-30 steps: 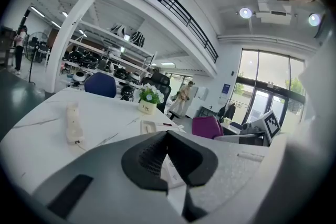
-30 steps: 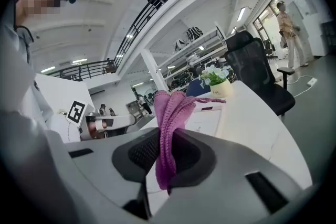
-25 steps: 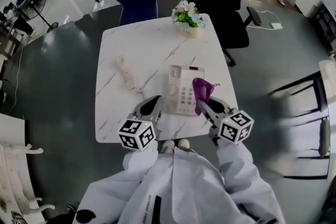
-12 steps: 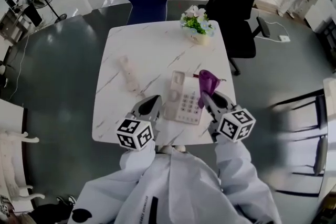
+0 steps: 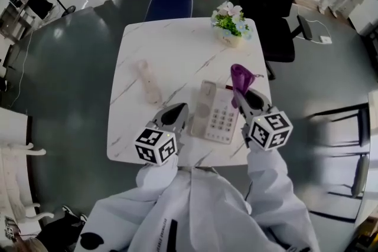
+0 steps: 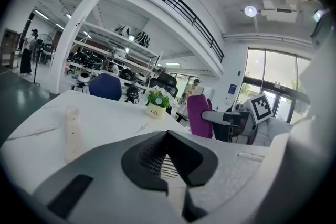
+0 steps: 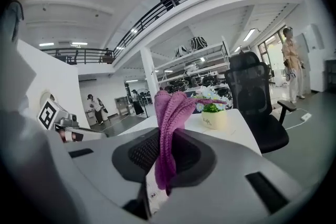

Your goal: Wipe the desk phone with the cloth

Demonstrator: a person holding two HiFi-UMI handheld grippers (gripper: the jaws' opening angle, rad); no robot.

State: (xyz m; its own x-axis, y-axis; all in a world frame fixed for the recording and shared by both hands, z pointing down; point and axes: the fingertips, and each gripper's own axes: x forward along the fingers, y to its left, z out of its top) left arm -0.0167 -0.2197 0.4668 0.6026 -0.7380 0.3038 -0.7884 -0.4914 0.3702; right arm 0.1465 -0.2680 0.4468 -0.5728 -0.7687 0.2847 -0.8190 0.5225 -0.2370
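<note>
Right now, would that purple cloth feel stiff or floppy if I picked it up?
Probably floppy: the purple cloth is bunched into soft folds where the right gripper pinches it. Its knitted ribs suggest it is unlikely to slip. It looks light, since a thin strand sticks out sideways unsupported.

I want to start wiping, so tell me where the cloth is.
The purple cloth is clamped in the jaws of the right gripper, sticking up just right of the desk phone in the head view, near the right edge of the table.
</note>
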